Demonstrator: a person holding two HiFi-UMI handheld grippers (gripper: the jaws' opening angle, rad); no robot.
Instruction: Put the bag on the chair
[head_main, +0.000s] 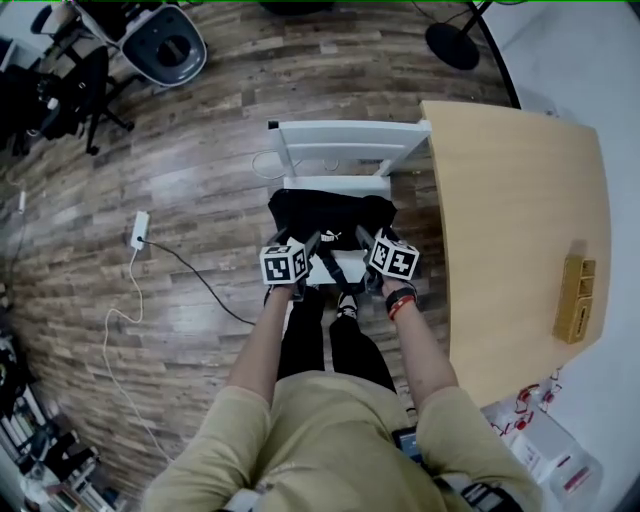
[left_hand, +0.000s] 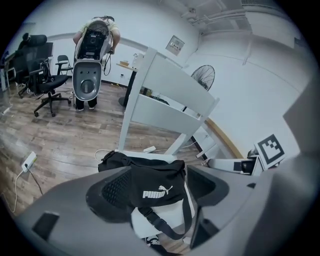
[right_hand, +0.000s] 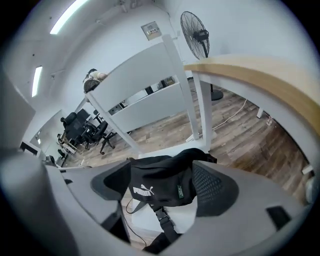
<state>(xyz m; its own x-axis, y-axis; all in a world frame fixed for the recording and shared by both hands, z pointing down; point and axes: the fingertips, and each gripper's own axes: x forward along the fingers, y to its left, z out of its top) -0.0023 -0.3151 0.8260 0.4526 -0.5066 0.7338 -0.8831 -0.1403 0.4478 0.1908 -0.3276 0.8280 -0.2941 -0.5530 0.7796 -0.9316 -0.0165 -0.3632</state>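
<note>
Left gripper (left_hand: 160, 176): jaws spread wide, gripping nothing. The black bag (left_hand: 150, 182) is framed between them, lying just ahead on the white chair (left_hand: 165, 95) seat.
Right gripper (right_hand: 162, 172): jaws spread wide, empty, same bag ahead between them.
I see both forearms reaching forward, side by side.
White "PUMA" logo (left_hand: 157, 192) readable; small green tag (right_hand: 178, 191) illegible.

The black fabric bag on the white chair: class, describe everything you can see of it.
The black fabric bag is soft and slumped, with a white logo, a small green tag and a buckled strap hanging over the seat's front edge. It lies on the white slatted chair, between the open jaws of the left gripper and right gripper.
</note>
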